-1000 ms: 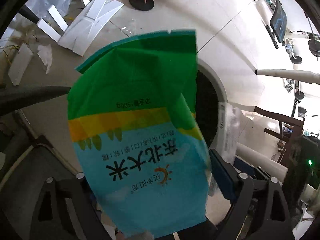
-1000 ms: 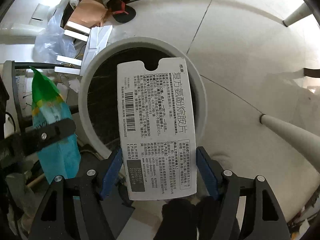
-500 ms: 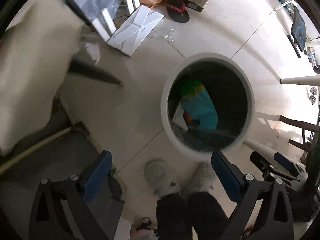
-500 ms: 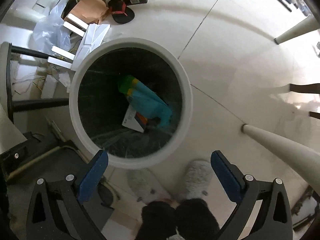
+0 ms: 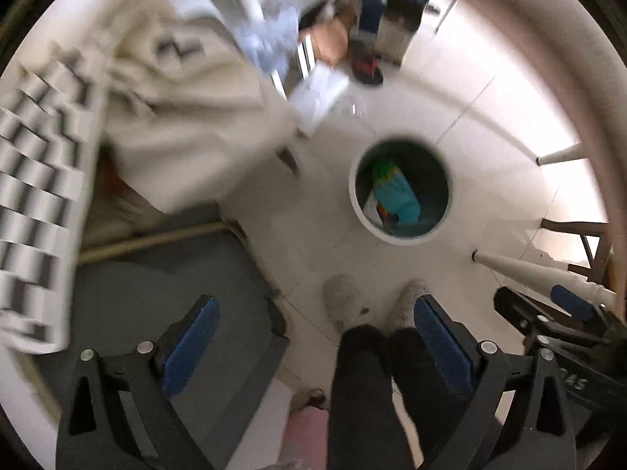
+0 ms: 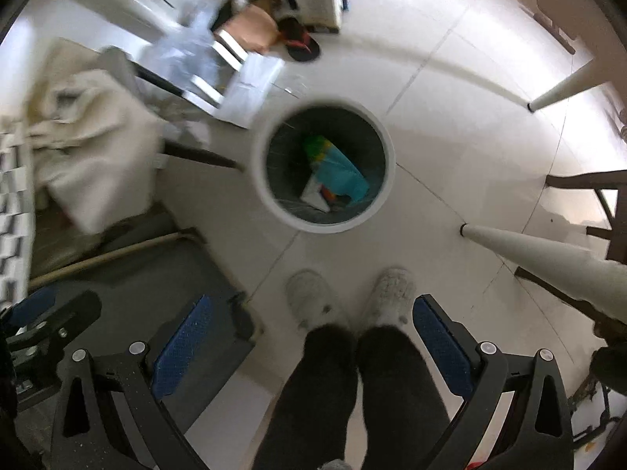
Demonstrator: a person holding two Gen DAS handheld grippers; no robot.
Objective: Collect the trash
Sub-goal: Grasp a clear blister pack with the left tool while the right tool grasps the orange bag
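Below your wide-open, empty left gripper (image 5: 315,342) and right gripper (image 6: 309,346), the green-blue bag (image 6: 333,168) lies inside the white bin (image 6: 258,174), well apart.

Glossy white tiled floor (image 6: 450,125) reflecting bright light; pale tapered furniture legs (image 6: 540,254) slanting in at right; cream cloth (image 6: 86,137) lying bunched at left; cardboard and a sandal (image 6: 299,45) sitting at far centre.

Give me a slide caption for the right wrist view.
Open right tool above white bin holding green-blue bag.
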